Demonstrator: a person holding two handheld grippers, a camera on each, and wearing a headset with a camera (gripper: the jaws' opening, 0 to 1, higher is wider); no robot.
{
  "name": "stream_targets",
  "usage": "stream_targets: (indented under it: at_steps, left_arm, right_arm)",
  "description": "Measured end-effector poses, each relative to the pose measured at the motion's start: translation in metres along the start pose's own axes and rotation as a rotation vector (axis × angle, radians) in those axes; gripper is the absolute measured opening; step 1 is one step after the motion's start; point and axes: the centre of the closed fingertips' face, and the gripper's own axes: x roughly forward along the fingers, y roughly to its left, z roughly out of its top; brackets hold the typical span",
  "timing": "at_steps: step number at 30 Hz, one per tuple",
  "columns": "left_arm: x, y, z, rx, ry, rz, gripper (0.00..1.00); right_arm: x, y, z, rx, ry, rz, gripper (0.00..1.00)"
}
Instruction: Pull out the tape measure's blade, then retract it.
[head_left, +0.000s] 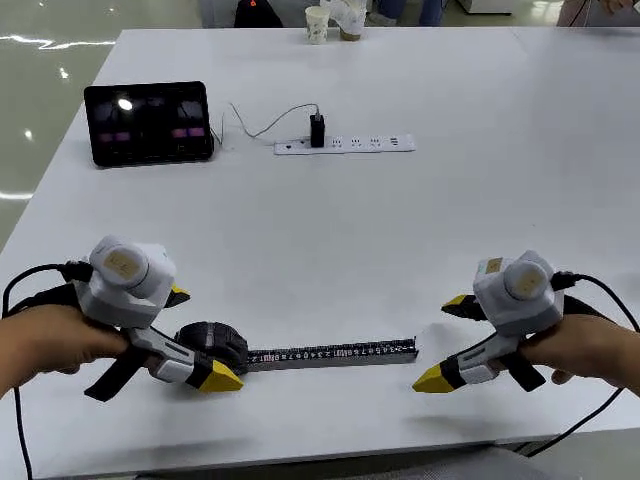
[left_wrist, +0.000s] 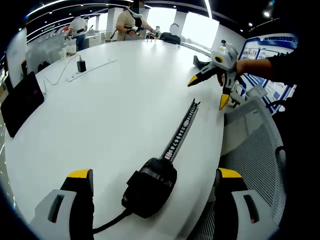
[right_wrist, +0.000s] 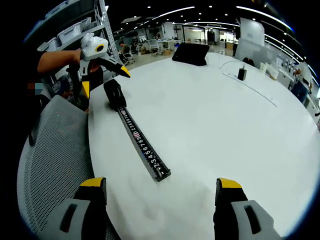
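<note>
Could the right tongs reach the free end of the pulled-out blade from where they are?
Probably yes: the open right tongs face the end of the black numbered blade on the white table, with nothing lying between them.

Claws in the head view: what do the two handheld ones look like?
The left claw and right claw match: white-grey bodies, black jaws ending in pointed yellow tips, black handles, and a black cable trailing from the rear of each.

The white-and-grey plastic left gripper (head_left: 203, 338) and matching right gripper (head_left: 442, 340) each carry a round drum on top, black handles, and grey jaws ending in pointed yellow tips. A thin black cable (head_left: 38, 269) runs from the back of each. A black sleeve (left_wrist: 285, 67) covers the right forearm
</note>
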Motion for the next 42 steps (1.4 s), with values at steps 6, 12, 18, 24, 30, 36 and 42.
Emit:
stream_targets:
  at_steps: [6, 12, 18, 24, 30, 36, 42]
  left_arm:
    - [-0.008, 0.008, -0.001, -0.073, -0.075, 0.061, 0.99]
    - [-0.018, 0.018, -0.005, -0.058, -0.119, 0.134, 0.99]
    - [-0.031, 0.019, -0.006, -0.042, -0.167, 0.152, 0.99]
    - [-0.039, 0.021, -0.019, -0.042, -0.18, 0.193, 0.99]
    - [-0.046, 0.024, -0.033, -0.09, -0.194, 0.212, 0.99]
    - [-0.056, 0.029, -0.043, -0.098, -0.222, 0.254, 0.99]
    - [-0.062, 0.029, -0.051, -0.112, -0.232, 0.268, 0.99]
  right_arm:
    - [-0.007, -0.006, -0.006, 0.049, -0.04, -0.041, 0.99]
    - [-0.015, -0.008, -0.009, 0.074, -0.062, -0.057, 0.99]
    - [-0.026, -0.01, -0.015, 0.031, -0.064, -0.093, 0.99]
    - [-0.04, -0.013, -0.023, 0.034, -0.093, -0.122, 0.99]
    - [-0.06, -0.023, -0.029, 0.062, -0.139, -0.194, 0.99]
    - [-0.074, -0.021, -0.035, 0.067, -0.15, -0.223, 0.99]
    - [-0.081, -0.017, -0.048, 0.081, -0.14, -0.243, 0.99]
